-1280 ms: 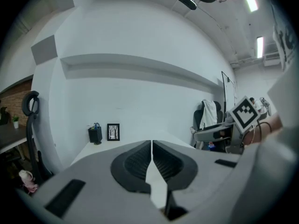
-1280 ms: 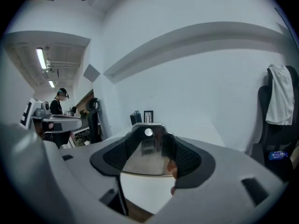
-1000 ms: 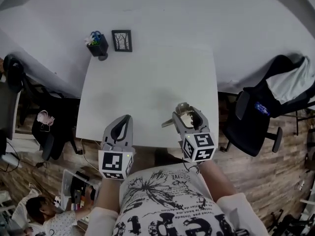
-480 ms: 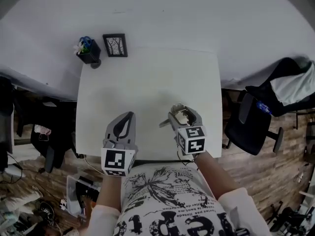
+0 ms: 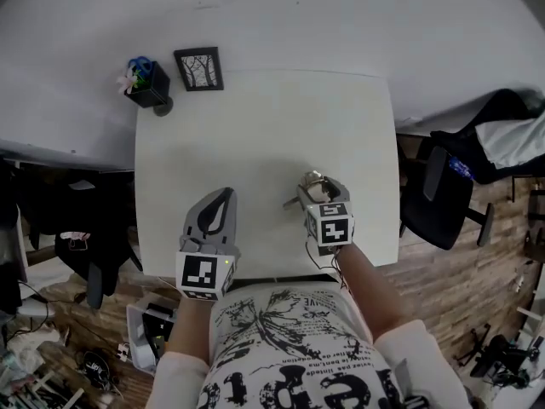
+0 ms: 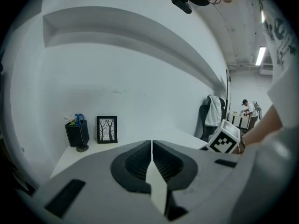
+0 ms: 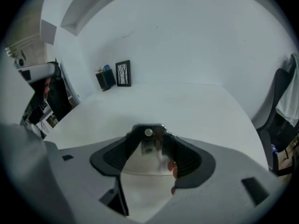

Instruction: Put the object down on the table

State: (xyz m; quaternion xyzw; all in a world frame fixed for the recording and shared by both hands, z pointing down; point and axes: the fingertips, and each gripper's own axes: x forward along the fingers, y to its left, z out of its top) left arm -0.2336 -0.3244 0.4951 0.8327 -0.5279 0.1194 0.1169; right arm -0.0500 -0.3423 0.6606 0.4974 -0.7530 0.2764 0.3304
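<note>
Object (image 7: 150, 147): shiny metal piece, clamped in right claw (image 5: 313, 184), low over the counter's (image 5: 255, 118) near right part; contact with it unclear.
Left claw (image 6: 152, 143): jaws pressed together, nothing between, by the front edge.
Far left corner: frame (image 5: 198, 68), pen pot (image 5: 145, 85).

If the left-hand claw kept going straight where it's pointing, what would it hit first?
Probably the back wall. The left gripper, jaws shut, aims over bare table, passing right of the picture frame; its height above the table is hard to judge.
</note>
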